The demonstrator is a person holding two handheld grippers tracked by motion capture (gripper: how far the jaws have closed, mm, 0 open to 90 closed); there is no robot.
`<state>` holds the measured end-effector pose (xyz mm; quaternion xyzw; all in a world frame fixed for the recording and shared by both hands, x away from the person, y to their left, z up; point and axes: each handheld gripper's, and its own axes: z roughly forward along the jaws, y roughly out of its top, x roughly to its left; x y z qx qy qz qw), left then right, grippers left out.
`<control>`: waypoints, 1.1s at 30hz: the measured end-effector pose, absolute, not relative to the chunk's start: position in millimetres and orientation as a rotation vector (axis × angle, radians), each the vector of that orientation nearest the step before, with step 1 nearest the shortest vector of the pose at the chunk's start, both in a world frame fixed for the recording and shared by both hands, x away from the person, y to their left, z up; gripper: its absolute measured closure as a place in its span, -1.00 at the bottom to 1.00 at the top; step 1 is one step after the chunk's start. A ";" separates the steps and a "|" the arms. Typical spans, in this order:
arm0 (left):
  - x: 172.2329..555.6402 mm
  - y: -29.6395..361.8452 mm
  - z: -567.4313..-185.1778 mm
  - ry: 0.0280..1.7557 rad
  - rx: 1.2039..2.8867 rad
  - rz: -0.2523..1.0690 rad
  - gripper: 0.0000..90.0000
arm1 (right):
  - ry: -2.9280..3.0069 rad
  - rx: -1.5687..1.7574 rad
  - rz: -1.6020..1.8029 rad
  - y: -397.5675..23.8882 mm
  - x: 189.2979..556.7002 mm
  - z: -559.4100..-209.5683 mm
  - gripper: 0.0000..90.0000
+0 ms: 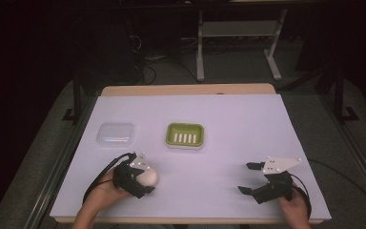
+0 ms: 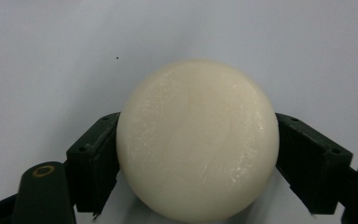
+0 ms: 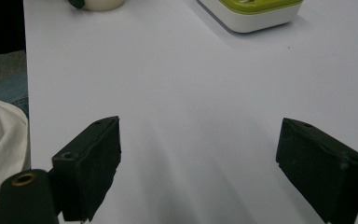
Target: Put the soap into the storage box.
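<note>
A round cream soap bar [image 1: 147, 177] lies on the white table at the near left, and my left gripper [image 1: 143, 180] is shut on it. In the left gripper view the soap bar [image 2: 198, 140] sits between both black jaws, which press its two sides. A green soap dish [image 1: 185, 135] with a slotted white insert rests mid-table, and its corner, the soap dish [image 3: 251, 11], shows in the right gripper view. My right gripper [image 1: 249, 177] stands open at the near right, nothing between its jaws [image 3: 198, 172].
A clear plastic lid [image 1: 116, 134] lies left of the green dish. The white table sheet [image 1: 228, 119] has a wooden edge at the back. Dark floor, cables and a metal stand lie beyond the table.
</note>
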<state>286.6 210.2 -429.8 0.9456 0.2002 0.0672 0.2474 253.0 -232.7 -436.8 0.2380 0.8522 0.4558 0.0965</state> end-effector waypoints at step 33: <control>289.4 207.4 -424.4 0.581 2.543 0.122 -0.45 | 2.517 0.713 1.360 -233.5 252.4 -436.1 -0.71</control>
